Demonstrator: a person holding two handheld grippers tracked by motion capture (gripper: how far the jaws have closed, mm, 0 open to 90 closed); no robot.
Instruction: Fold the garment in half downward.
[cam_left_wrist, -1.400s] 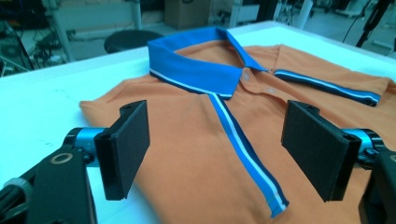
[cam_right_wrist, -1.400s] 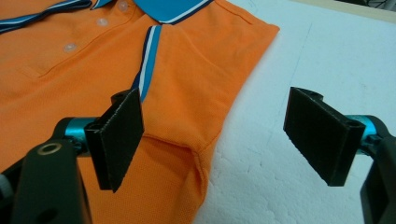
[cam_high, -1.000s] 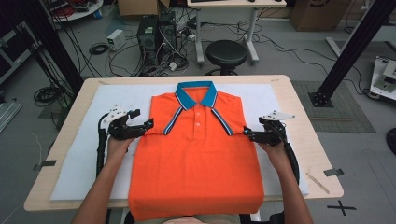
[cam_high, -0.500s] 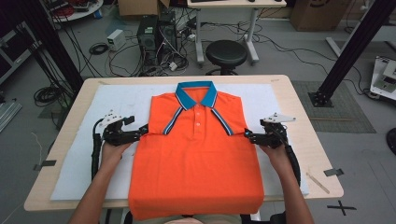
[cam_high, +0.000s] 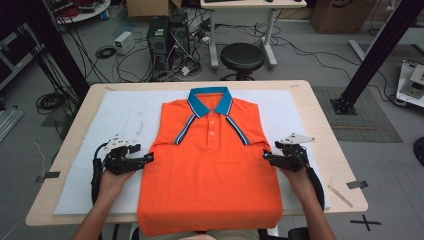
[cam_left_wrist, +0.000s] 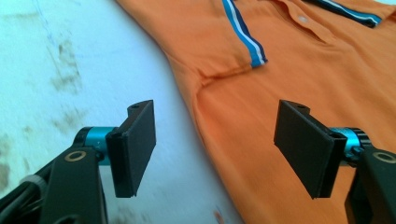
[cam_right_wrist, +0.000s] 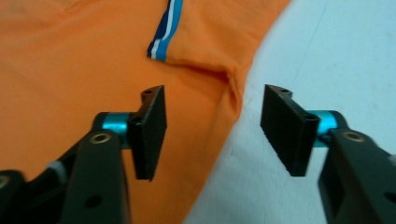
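Note:
An orange polo shirt with a blue collar lies flat, front up, sleeves folded in, on a white mat. My left gripper is at the shirt's left side edge, just below the folded sleeve. In the left gripper view the left gripper has its jaws apart, with the shirt edge low between them. My right gripper is at the right side edge. The right gripper straddles the shirt edge, pads off the cloth. Both pairs of jaws have just been closing.
The mat covers most of a wooden table. A thin wooden stick and a bit of tape lie near the table's right front corner. Beyond the far edge stand a black stool and cables on the floor.
Both grippers have slid toward the person along the shirt's side edges, the left one farther. The shirt has not moved.

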